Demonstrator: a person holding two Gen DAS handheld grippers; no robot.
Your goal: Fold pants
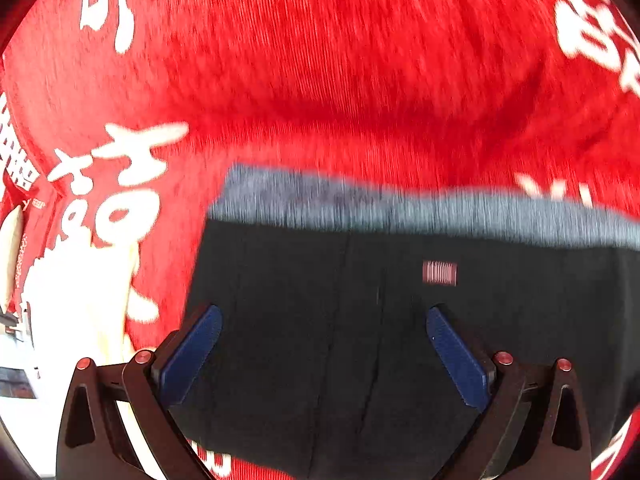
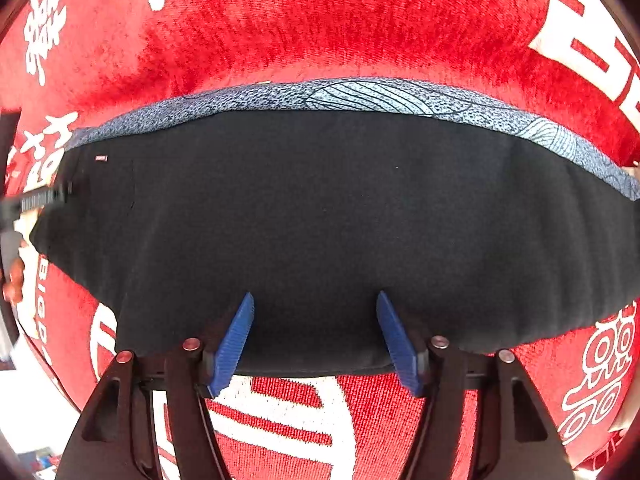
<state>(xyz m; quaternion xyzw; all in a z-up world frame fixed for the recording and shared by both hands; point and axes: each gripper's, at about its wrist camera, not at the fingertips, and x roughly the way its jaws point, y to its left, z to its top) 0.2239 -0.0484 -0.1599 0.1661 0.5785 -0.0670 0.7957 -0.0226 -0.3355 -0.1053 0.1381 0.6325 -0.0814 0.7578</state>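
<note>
The black pants (image 1: 320, 264) lie folded flat on a red blanket, with a blue-grey patterned band (image 1: 400, 210) along their far edge and a small pink label (image 1: 439, 273). My left gripper (image 1: 324, 314) hangs open above the black cloth near its left edge, with nothing between its blue pads (image 1: 192, 356). In the right wrist view the pants (image 2: 320, 200) stretch across the picture, the patterned band (image 2: 360, 94) behind them. My right gripper (image 2: 315, 298) is open over the near folded edge, its pads (image 2: 234, 344) clear of the cloth.
The red blanket (image 2: 320, 20) with large white characters (image 1: 120, 184) surrounds the pants on all sides. A hand's fingertips (image 2: 12, 276) and a dark blurred piece (image 2: 36, 200) show at the left edge of the right wrist view. A pale surface (image 1: 24, 420) lies beyond the blanket's left side.
</note>
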